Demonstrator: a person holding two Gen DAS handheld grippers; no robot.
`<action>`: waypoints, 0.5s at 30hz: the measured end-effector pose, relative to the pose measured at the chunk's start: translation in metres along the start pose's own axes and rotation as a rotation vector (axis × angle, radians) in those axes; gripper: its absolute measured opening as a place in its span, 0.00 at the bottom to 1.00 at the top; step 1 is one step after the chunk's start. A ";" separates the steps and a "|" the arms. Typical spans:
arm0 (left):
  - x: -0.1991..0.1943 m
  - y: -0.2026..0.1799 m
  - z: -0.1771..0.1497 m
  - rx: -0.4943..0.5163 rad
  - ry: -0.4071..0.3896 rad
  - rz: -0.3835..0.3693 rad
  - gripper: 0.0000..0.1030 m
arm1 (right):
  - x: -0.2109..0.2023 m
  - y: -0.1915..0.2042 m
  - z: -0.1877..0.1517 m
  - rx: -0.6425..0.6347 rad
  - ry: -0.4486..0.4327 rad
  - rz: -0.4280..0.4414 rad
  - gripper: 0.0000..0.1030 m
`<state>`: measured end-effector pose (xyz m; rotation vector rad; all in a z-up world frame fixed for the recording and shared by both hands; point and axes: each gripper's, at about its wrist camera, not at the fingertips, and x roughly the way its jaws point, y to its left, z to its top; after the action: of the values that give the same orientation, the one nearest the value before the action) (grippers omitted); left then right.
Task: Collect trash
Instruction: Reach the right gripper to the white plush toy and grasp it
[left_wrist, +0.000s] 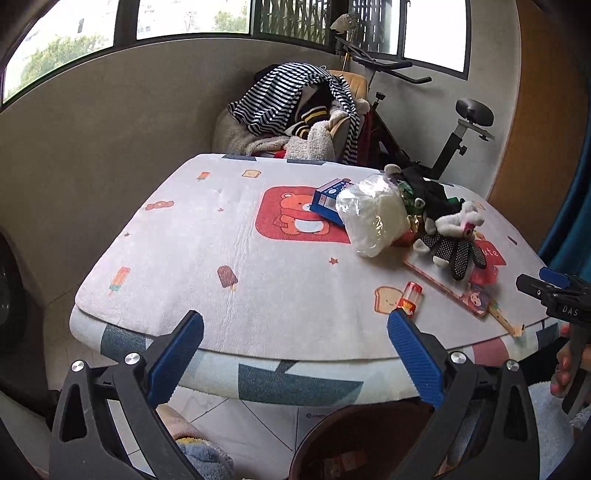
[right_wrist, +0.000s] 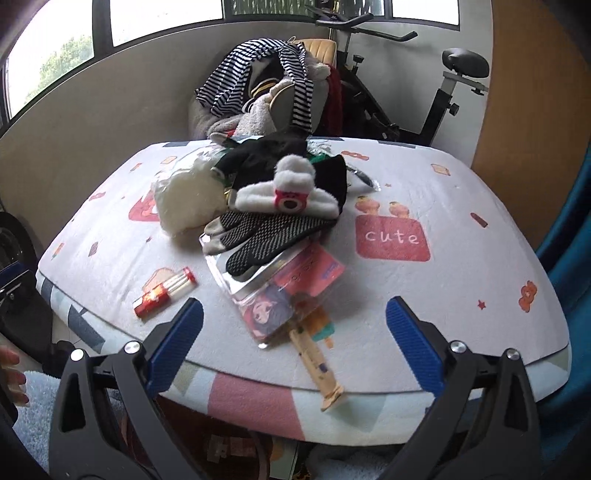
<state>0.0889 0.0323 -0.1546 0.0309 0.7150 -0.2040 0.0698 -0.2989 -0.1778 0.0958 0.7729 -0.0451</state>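
Observation:
A low table under a white printed mat (left_wrist: 258, 266) (right_wrist: 461, 295) carries a pile of things. In the left wrist view I see a blue carton (left_wrist: 327, 201), a clear plastic bag of white stuff (left_wrist: 373, 218), a dotted black glove (left_wrist: 458, 254) and a red-and-clear wrapper (left_wrist: 410, 299). The right wrist view shows the wrapper (right_wrist: 164, 291), the glove (right_wrist: 266, 236), a fluffy white clip (right_wrist: 291, 192), a clear packet with a cartoon card (right_wrist: 280, 291) and a wooden stick (right_wrist: 317, 365). Both my left gripper (left_wrist: 295, 354) and right gripper (right_wrist: 293, 350) hang open and empty above the table's near edge. A dark bin (left_wrist: 354, 443) stands below.
Clothes are heaped on a chair (left_wrist: 295, 110) behind the table, with an exercise bike (left_wrist: 454, 136) beside it. My right gripper (left_wrist: 554, 295) shows at the left wrist view's right edge, held by a hand (left_wrist: 563, 369). A grey wall and windows lie beyond.

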 end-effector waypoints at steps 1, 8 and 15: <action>0.002 0.001 0.004 -0.005 0.001 -0.007 0.95 | 0.003 -0.003 0.008 0.009 -0.008 0.011 0.95; 0.028 0.001 0.025 -0.073 0.068 -0.061 0.95 | 0.037 -0.007 0.054 0.071 -0.017 0.058 0.81; 0.054 -0.002 0.035 -0.082 0.096 -0.088 0.95 | 0.096 -0.006 0.084 0.174 0.052 0.073 0.67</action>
<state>0.1506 0.0174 -0.1631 -0.0698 0.8211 -0.2585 0.1967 -0.3136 -0.1852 0.2913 0.8161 -0.0402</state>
